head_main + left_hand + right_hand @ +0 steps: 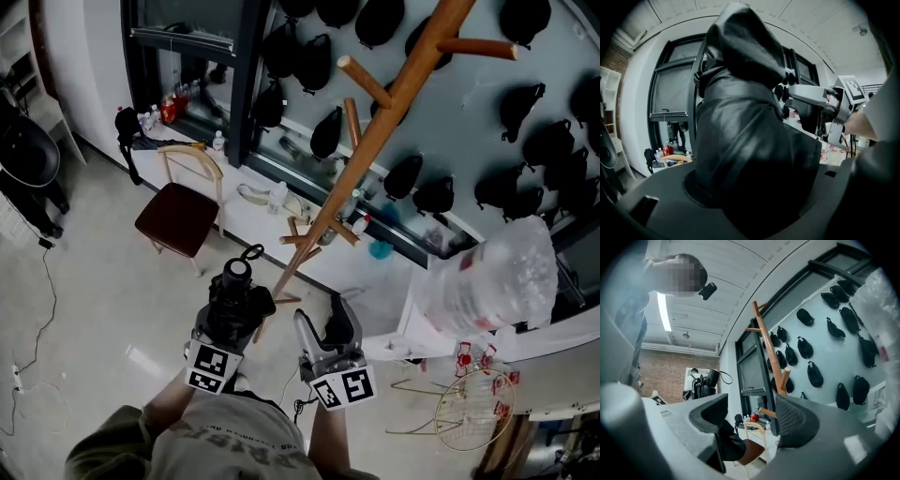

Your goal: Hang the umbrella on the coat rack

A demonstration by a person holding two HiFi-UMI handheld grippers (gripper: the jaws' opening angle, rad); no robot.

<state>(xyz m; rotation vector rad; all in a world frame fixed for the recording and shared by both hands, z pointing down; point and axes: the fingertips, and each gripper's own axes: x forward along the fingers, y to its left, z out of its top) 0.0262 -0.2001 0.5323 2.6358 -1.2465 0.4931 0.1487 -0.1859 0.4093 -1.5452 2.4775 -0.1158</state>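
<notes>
The left hand-held gripper (231,323) is clamped on the folded black umbrella (238,292) at its soft, bunched fabric, just before the rack (375,131). The right hand-held gripper (324,330) stands open and empty. The umbrella looks light, floppy and probably slippery. Its loop (251,253), seemingly at the top, suits a peg (366,82).

Head view: wooden chair (178,211), dark red seat, 10 o'clock. Black caps (427,195) on wall (469,112), 12 to 2 o'clock. Clear plastic bag (487,281), 3 o'clock; wire basket (473,408), 4 o'clock.
</notes>
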